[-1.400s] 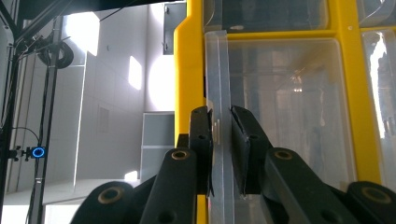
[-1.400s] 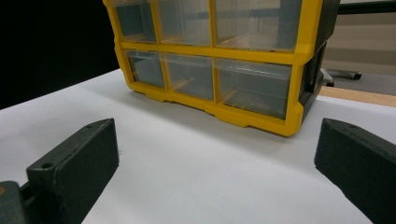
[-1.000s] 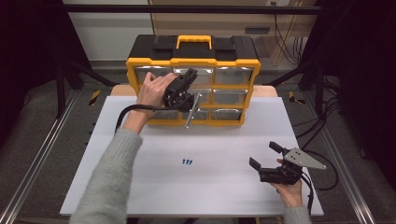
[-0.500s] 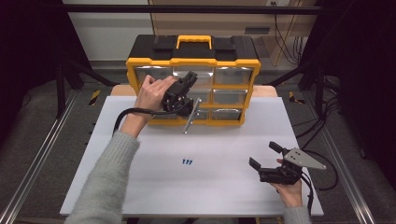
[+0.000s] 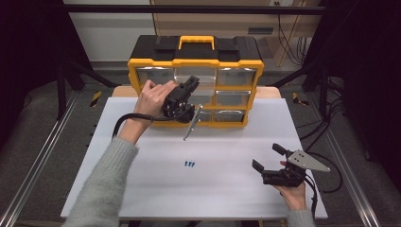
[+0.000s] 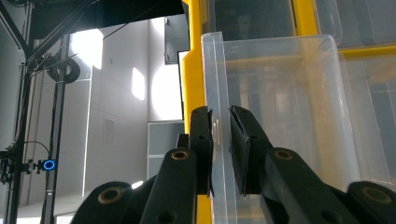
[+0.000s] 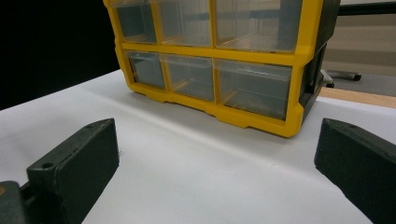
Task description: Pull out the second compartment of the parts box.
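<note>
A yellow and black drawer cabinet (image 5: 196, 64) stands at the far edge of the white table (image 5: 142, 189). My left gripper (image 5: 191, 109) is in front of its middle column, shut on the side wall of a clear plastic drawer (image 5: 191, 125) that hangs tilted outside the cabinet. In the left gripper view the jaws pinch that thin wall of the drawer (image 6: 280, 93), with the cabinet's yellow frame (image 6: 194, 56) behind. Three small blue pieces (image 5: 189, 164) lie mid-table. My right gripper (image 5: 269, 158) rests at the near right, open and with nothing in it, facing the cabinet (image 7: 299, 70).
Clear drawers (image 7: 252, 86) fill the cabinet's lower right slots. Black cables trail from both grippers. Metal rails (image 5: 28, 175) run along the table's left and right sides, and dark frame posts stand at the back corners.
My left gripper has drawn the clear drawer a little farther out from the cabinet and toward the person. The right gripper has stayed where it was.
</note>
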Demonstrator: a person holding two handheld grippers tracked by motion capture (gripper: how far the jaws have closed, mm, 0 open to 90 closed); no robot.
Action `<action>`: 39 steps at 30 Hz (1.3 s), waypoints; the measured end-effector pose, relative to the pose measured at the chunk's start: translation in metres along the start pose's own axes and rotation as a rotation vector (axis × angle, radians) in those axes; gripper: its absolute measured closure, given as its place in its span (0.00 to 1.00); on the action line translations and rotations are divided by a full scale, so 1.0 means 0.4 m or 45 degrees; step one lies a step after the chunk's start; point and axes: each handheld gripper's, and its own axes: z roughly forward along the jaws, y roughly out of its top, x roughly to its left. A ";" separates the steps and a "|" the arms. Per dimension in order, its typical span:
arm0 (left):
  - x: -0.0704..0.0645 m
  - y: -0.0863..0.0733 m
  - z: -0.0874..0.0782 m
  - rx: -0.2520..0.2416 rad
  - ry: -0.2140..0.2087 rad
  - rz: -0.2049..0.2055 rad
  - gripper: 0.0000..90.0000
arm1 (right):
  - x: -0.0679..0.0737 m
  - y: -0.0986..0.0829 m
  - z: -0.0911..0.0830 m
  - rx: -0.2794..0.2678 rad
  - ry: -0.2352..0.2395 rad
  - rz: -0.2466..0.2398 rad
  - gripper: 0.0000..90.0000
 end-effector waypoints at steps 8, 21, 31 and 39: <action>-0.001 0.005 -0.014 -0.018 -0.004 -0.013 0.87 | 0.001 0.000 0.000 -0.004 -0.001 0.000 0.01; 0.003 0.017 -0.045 -0.026 -0.004 0.003 0.87 | 0.003 -0.001 0.002 0.003 0.000 0.005 0.01; 0.006 0.024 -0.067 -0.014 -0.005 0.009 0.87 | 0.003 -0.002 0.004 0.002 0.003 -0.008 0.01; 0.007 0.030 -0.081 -0.028 -0.005 -0.002 0.87 | 0.005 -0.001 0.003 0.007 0.008 0.005 0.01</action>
